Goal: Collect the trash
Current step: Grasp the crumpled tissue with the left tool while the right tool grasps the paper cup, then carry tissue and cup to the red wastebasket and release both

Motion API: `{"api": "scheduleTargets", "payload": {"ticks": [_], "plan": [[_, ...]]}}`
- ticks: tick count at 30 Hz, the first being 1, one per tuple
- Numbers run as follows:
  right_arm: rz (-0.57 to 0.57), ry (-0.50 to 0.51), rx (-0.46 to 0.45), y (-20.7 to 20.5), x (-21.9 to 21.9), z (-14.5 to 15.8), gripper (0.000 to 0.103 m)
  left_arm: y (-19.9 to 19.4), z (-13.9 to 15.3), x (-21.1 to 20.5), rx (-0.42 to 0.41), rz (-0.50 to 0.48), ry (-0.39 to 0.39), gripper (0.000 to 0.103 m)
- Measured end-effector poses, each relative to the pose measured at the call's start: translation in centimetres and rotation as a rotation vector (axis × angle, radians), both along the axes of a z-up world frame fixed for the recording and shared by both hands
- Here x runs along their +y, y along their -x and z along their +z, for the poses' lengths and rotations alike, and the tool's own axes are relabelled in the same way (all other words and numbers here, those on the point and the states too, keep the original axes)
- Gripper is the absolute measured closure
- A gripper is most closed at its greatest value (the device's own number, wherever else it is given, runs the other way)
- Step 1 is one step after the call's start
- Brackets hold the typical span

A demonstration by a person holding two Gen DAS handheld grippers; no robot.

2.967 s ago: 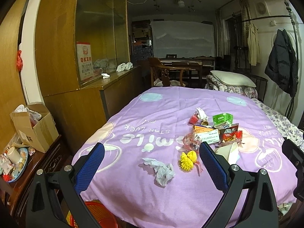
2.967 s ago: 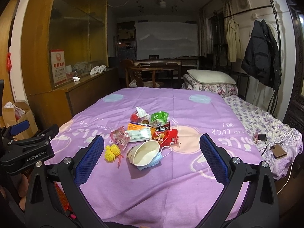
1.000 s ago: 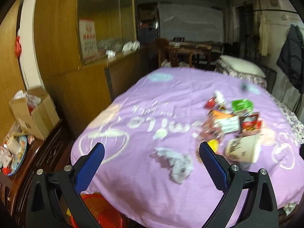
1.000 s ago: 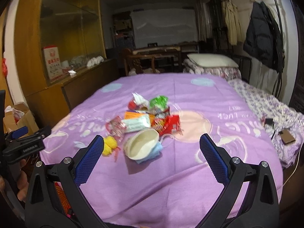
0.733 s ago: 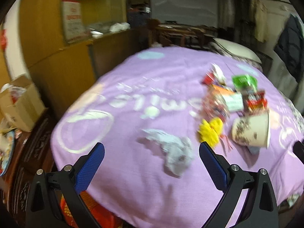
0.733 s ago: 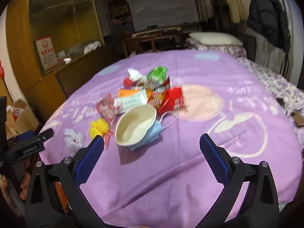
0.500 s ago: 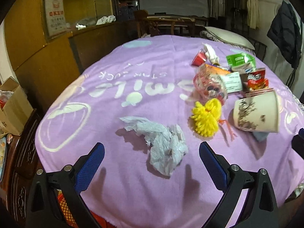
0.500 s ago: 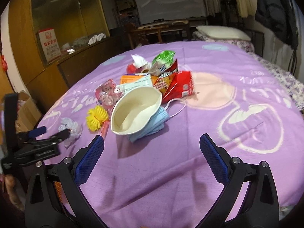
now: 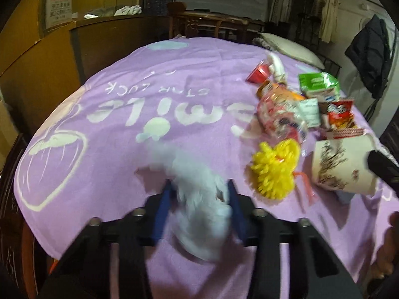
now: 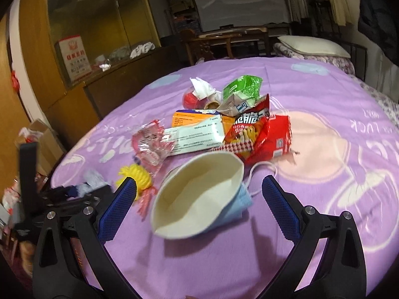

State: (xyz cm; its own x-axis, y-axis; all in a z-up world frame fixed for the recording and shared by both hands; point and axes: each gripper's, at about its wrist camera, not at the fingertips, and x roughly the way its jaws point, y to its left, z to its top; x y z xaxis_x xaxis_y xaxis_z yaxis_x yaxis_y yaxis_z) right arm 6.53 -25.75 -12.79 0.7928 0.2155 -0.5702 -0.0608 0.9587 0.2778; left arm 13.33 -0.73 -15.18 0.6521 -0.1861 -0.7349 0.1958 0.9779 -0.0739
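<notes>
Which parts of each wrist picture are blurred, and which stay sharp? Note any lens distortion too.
Left wrist view: the crumpled tissue between the jaws of the left gripper is smeared by motion; the yellow pompom is softer than the wrappers behind. Right wrist view: the paper bowl and right gripper are fairly sharp, the left edge blurred. Both views: fisheye bends the purple blanket into a dome, corners black.

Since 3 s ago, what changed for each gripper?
The left gripper dropped to the purple blanket and closed its fingers around the crumpled tissue; earlier it hung open and well back. The right gripper moved in toward the paper bowl, which now sits between its open fingers, untouched. The bowl, yellow pom-pom and snack wrappers lie as before.
</notes>
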Motion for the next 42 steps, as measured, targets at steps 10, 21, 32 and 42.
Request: {"api": "scheduleTargets", "payload": {"ticks": [10, 21, 32, 42], "plan": [[0.138, -0.053, -0.062, 1.0, 1.4, 0.3, 0.094, 2.4, 4.5, 0.1, -0.095, -0.065, 0.000, 0.075], [0.180, -0.138, -0.184, 4.3, 2.0, 5.4, 0.099, 6.3, 7.6, 4.2, -0.148, -0.071, 0.015, 0.073], [0.332, -0.192, -0.200, 7.8, 6.1, 8.1, 0.099, 12.3, 5.8, 17.1, -0.056, 0.137, -0.032, 0.069], [0.542, -0.131, -0.063, 8.3, 15.2, 6.7, 0.099, 13.3, -2.8, 26.5, 0.223, 0.359, 0.082, 0.020]]}}
